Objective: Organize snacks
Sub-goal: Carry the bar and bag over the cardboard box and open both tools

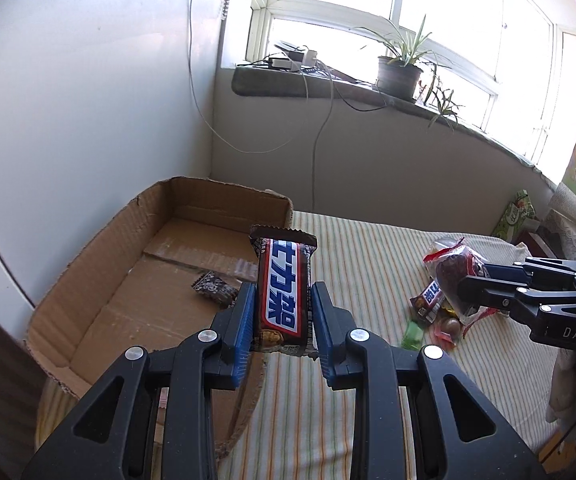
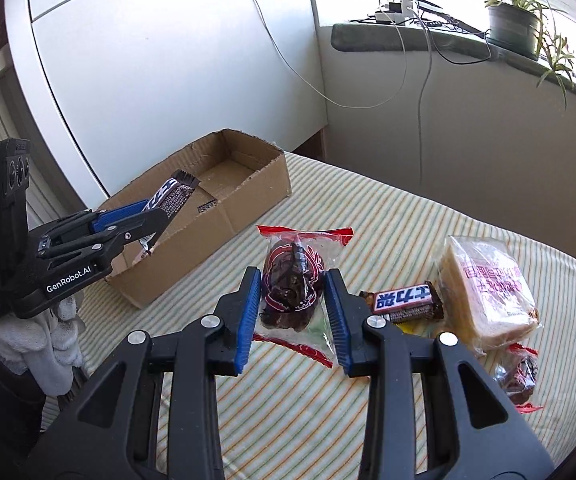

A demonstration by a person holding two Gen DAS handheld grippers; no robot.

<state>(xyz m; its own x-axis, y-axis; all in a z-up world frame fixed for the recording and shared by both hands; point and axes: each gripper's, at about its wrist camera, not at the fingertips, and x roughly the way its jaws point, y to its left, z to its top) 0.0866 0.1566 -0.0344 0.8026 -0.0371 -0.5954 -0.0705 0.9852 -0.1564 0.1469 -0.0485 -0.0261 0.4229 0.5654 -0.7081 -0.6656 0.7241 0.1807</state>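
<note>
Cardboard box (image 1: 100,280) holds one small dark patterned snack packet (image 1: 215,293).

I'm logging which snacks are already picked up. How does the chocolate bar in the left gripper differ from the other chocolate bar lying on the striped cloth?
The held chocolate bar is clamped in the left gripper, raised beside the cardboard box; the loose chocolate bar lies flat on the striped cloth, ungripped. The held one points lengthwise away from its gripper; the loose one lies crosswise beside the sandwich pack. Both share the same brown wrapper with a blue and white label.
</note>
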